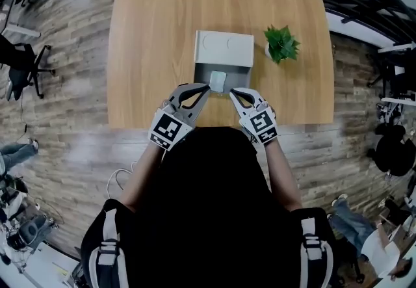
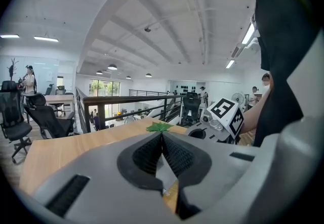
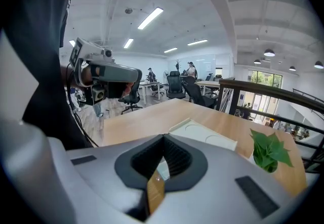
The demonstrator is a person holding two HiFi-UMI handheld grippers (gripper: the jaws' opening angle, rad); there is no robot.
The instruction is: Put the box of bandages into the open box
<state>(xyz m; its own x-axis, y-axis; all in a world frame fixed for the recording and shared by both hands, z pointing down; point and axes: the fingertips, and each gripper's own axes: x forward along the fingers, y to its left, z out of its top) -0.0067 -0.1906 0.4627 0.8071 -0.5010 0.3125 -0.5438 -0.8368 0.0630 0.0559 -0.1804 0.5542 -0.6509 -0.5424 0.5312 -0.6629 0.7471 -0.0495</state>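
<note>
The pale green box of bandages (image 1: 218,80) lies inside the white open box (image 1: 201,75), whose raised lid (image 1: 224,48) stands behind it. My left gripper (image 1: 207,88) rests at the box's near edge, just left of the bandages, with its jaws shut and nothing between them. On the other side, my right gripper (image 1: 232,91) is also shut and empty. In the left gripper view the left gripper (image 2: 162,135) shows its pads pressed together. The right gripper (image 3: 164,139) looks the same in the right gripper view, with the lid (image 3: 202,134) beyond it.
A small potted plant (image 1: 281,44) stands right of the box on the wooden table (image 1: 156,52). Office chairs (image 1: 26,62) sit on the floor to the left. The near table edge runs just under both grippers.
</note>
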